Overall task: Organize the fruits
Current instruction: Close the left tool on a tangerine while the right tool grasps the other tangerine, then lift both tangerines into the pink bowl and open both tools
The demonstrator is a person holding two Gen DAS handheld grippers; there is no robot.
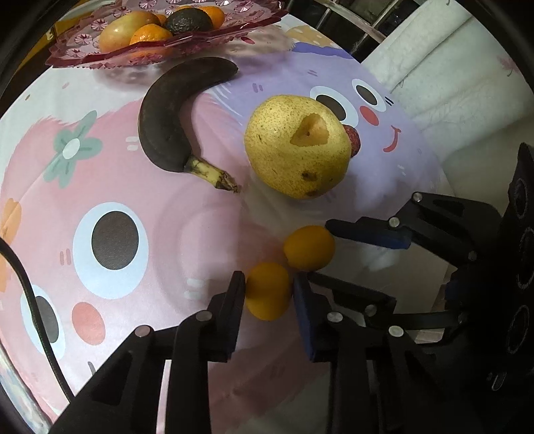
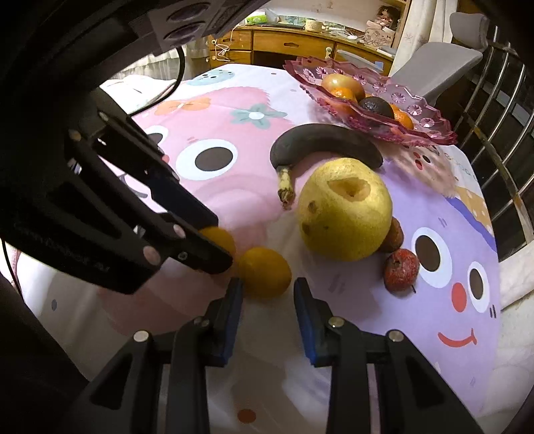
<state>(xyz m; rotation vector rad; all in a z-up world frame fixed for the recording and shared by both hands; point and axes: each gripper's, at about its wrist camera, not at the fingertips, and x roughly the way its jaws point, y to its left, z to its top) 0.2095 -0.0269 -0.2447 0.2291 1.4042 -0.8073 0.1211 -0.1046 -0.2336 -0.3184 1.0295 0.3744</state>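
Two small orange fruits lie side by side on the cartoon tablecloth. My left gripper has its jaws around the nearer one, both pads touching it. My right gripper is open around the other orange fruit, its pads not pressing it; this fruit also shows in the left wrist view. A yellow pear with a cut notch, a blackened banana and two small red fruits lie beyond. A pink glass dish at the far edge holds oranges, an avocado and a mango.
The table edge drops off on the right beside a white cloth and metal railing. A black cable runs along the left. A wooden desk and a grey chair stand behind the table.
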